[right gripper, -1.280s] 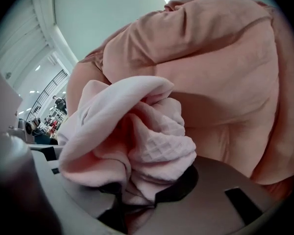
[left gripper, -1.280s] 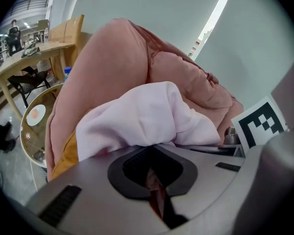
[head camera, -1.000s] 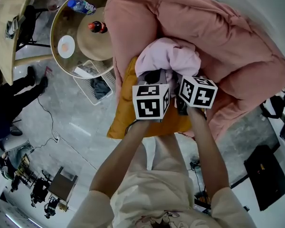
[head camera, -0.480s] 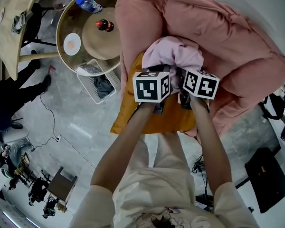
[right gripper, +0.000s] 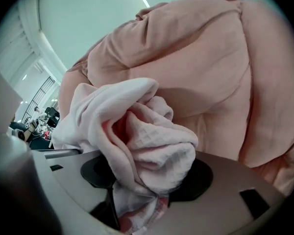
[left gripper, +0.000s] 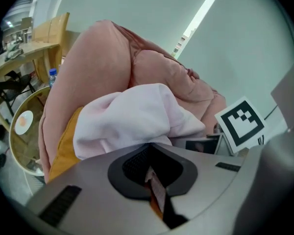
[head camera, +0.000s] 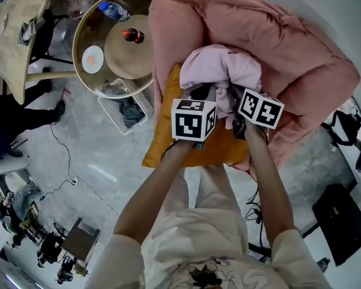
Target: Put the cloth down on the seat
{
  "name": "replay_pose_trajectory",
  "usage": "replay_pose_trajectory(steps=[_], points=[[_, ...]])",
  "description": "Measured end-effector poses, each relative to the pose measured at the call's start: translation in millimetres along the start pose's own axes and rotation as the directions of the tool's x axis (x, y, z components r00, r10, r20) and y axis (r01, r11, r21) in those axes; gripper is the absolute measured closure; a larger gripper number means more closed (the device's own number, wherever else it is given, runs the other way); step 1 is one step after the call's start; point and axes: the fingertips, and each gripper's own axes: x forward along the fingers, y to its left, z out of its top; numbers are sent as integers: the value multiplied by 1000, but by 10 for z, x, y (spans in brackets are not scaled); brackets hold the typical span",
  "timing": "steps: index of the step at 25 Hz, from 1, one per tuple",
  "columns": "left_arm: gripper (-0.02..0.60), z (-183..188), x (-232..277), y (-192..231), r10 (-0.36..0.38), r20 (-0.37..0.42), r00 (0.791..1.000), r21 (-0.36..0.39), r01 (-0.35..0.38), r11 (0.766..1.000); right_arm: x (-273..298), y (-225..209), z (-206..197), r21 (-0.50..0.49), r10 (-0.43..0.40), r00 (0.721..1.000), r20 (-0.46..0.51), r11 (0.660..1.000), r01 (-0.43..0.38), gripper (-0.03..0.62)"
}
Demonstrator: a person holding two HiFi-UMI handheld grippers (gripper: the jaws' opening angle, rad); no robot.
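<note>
Seat: a salmon-pink padded lounge chair (head camera: 301, 47) with a mustard-yellow flat cushion (head camera: 168, 146) laid on its sitting surface.
Cloth: a pale pink crumpled cloth (head camera: 222, 71) is seen bunched in a heap at the back of the mustard-yellow flat cushion, against the chair's backrest. Its near edge is drawn toward both grippers.
Left gripper (left gripper: 153, 177): the jaws are brought narrow, almost together. A thin pale fold is pinched in the slit, as read from the left gripper view, with a sliver of yellow showing beside it.
Right gripper (right gripper: 137, 199): the jaws have just been opening and are now spread wide. A waffle-textured fold of the cloth lies loose between them and is draped over the gripper body, with no pad pressing on it.
Surroundings: a round glass-topped bench (head camera: 87, 26) carrying bottles and a small plate is placed beside the chair, well apart from the work.
Step in hand: release is judged to be under way. The bulk of the cloth appears to be borne by the seat, and one of two grips has been let go.
Next move: the left jaws are to be opened. Both grippers are then to be drawn back toward the person.
Care needed: the loose fold over the right gripper may be snagged and dragged off the seat if withdrawal is hurried.
</note>
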Motion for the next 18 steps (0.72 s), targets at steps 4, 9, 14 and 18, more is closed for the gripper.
replay_pose_trajectory(steps=[4, 9, 14, 18], points=[[578, -154, -135, -158, -43, -36, 998, 60, 46, 997, -214, -22, 80, -75, -54, 997, 46, 996, 57, 307], [578, -243, -337, -259, -59, -25, 998, 58, 61, 996, -437, 20, 81, -37, -64, 995, 82, 997, 67, 307], [578, -241, -529, -367, -75, -7, 997, 88, 75, 993, -650, 4, 54, 17, -95, 988, 123, 995, 94, 306], [578, -238, -693, -547, -106, -5, 994, 183, 105, 977, -795, 29, -21, 80, -120, 983, 136, 991, 109, 307]])
